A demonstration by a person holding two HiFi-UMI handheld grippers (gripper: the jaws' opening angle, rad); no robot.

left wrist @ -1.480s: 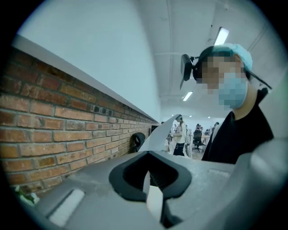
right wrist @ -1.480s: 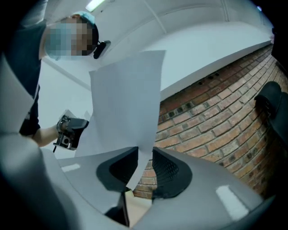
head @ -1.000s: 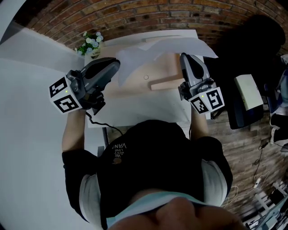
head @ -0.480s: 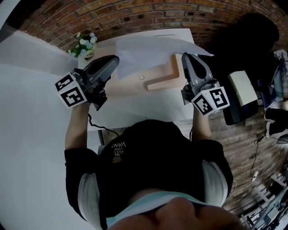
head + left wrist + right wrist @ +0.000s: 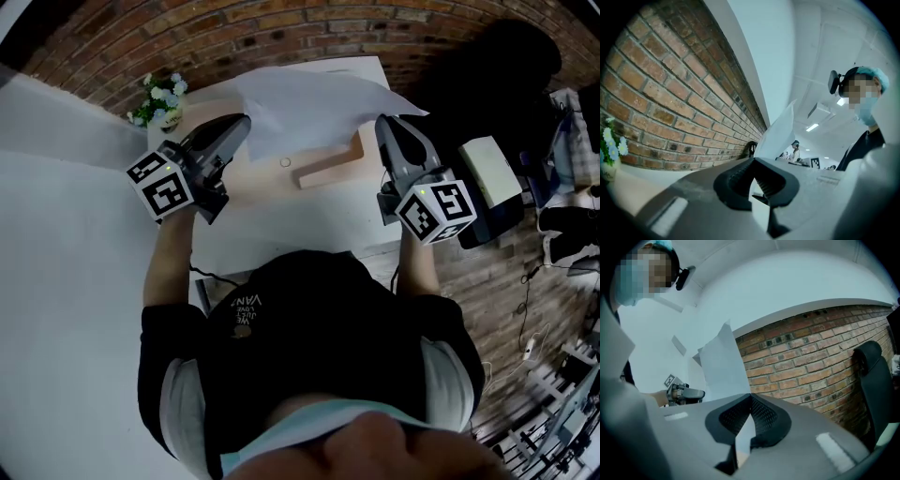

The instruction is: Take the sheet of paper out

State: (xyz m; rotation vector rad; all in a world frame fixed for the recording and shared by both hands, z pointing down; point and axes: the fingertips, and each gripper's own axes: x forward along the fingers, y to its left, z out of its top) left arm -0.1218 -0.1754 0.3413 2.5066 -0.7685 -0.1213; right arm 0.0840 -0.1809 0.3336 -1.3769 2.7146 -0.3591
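A white sheet of paper (image 5: pixel 309 101) hangs stretched between my two grippers above the table's far half. My left gripper (image 5: pixel 244 122) is shut on the sheet's left edge. In the left gripper view the paper (image 5: pixel 780 131) rises from the closed jaws of the left gripper (image 5: pixel 754 161). My right gripper (image 5: pixel 381 122) is shut on the sheet's right edge. The right gripper view shows the paper (image 5: pixel 721 366) standing up out of the pinched jaws of the right gripper (image 5: pixel 750 397). Both grippers point away from me, level.
Under the sheet lies a pale wooden board (image 5: pixel 272 173) with an L-shaped wooden block (image 5: pixel 330 167) and a small ring (image 5: pixel 284 162). A flower pot (image 5: pixel 161 101) stands at the table's back left. A brick wall (image 5: pixel 281 33) runs behind. A black chair (image 5: pixel 874 380) is at the right.
Both grippers keep their hold on the sheet. The left gripper has come down a little, and the paper now lies more spread out between the two.
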